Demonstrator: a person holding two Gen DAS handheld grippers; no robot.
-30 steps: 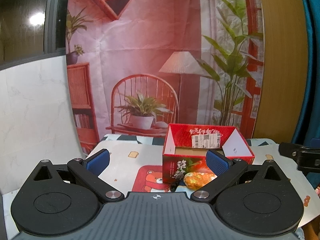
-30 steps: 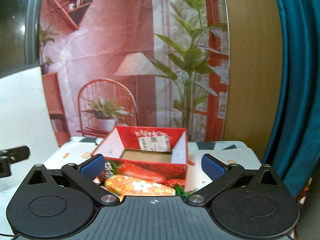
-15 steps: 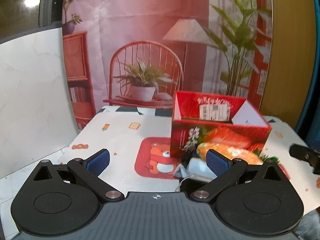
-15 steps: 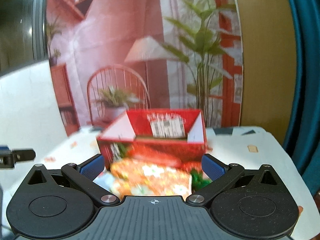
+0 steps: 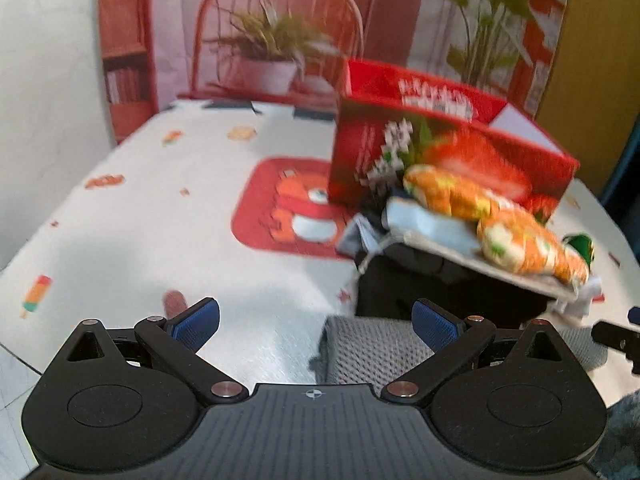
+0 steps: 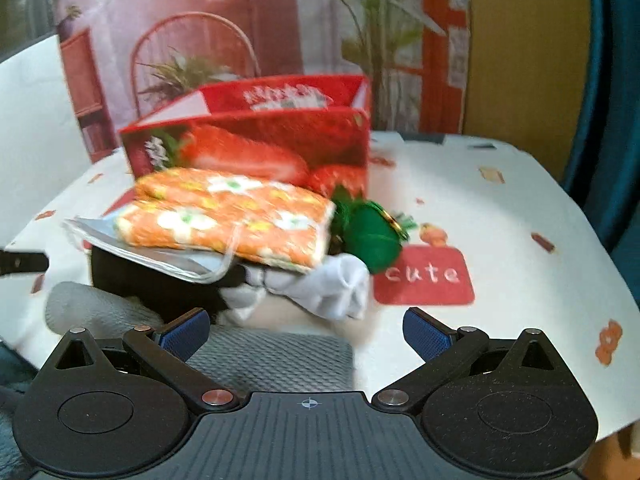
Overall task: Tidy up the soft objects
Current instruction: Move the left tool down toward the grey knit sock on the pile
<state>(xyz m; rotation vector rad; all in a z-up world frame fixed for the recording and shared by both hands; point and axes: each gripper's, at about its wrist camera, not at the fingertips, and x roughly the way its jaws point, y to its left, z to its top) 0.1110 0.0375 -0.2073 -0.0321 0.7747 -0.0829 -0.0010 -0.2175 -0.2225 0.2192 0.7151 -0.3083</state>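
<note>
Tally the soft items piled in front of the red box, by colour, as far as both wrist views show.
Orange floral: 1
Green: 1
Black: 1
Grey mesh: 1
White or pale cloth: 1
Pale blue packet: 1
Total: 6; blur may hide more.

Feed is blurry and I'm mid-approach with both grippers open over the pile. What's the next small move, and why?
Probably ease the right gripper forward and close on the orange floral pouch. It lies on top of the pile, ahead of the open jaws, so it likely lifts without dragging the rest. The red box stands open just behind it. The left gripper is open too, over the grey mesh cloth.
</note>
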